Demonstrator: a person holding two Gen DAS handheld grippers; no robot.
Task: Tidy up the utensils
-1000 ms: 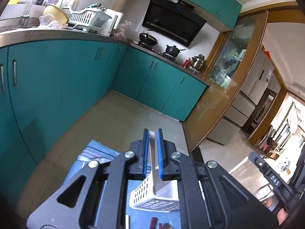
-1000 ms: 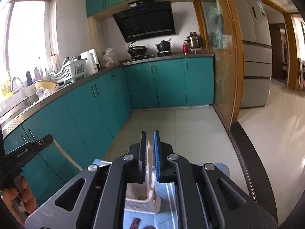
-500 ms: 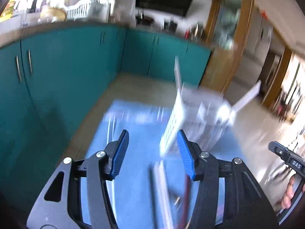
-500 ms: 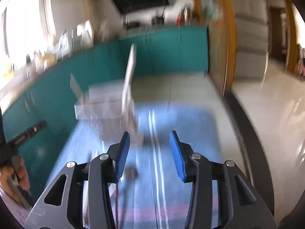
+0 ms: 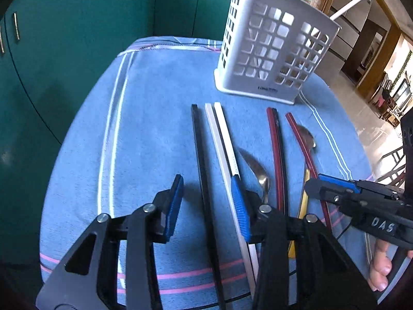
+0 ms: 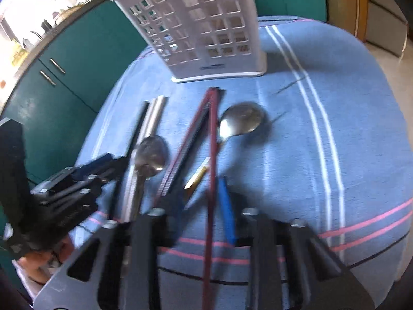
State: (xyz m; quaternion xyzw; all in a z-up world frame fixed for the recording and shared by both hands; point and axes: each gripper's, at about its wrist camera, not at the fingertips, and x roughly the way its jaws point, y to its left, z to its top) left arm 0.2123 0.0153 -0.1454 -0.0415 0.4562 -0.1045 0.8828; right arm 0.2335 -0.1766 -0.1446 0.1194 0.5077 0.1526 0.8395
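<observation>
A white slotted utensil holder (image 5: 276,49) stands at the far side of a blue towel (image 5: 155,118); it also shows in the right wrist view (image 6: 201,28). Chopsticks lie in front of it: a black one (image 5: 200,160), a white pair (image 5: 223,144), a red-black pair (image 5: 277,155) and a single red one (image 6: 212,155). Two metal spoons (image 5: 258,173) (image 6: 241,121) lie among them. My left gripper (image 5: 209,206) is open, low over the black chopstick. My right gripper (image 6: 201,206) is open, straddling the red chopstick.
The towel covers a small round table. Teal kitchen cabinets (image 5: 64,25) stand to the left and behind. The right gripper (image 5: 356,201) shows at the right of the left wrist view, the left gripper (image 6: 72,186) at the left of the right wrist view.
Both grippers were shut on the holder's walls and held it up; they opened, and the holder now stands on the towel. Both have come down low over the chopsticks.
</observation>
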